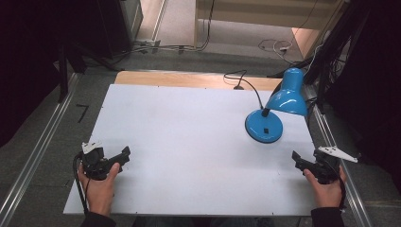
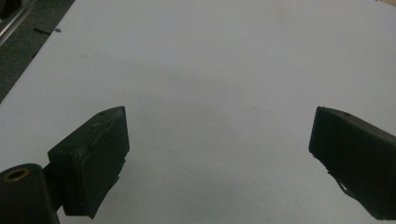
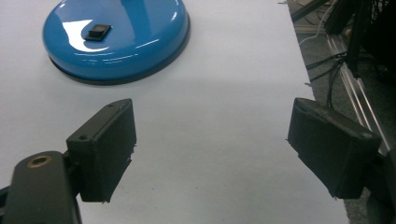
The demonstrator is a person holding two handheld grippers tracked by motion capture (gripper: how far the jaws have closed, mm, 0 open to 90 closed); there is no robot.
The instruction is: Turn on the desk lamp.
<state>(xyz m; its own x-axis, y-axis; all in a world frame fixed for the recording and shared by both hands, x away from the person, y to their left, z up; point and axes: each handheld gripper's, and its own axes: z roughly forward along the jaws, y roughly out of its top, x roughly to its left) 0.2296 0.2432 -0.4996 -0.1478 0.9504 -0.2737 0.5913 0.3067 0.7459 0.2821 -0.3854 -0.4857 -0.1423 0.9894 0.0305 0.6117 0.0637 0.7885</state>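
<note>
My right gripper (image 3: 212, 135), jaws wide like the left gripper (image 2: 219, 144), sits nearest the blue desk lamp (image 1: 276, 106), ahead-left on the tabletop (image 1: 189, 142).

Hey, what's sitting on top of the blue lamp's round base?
On the lamp base sits a small black switch, and the black gooseneck rises from it to the blue shade. The shade overhangs the base's far edge, hiding part of it in the high view.
</note>
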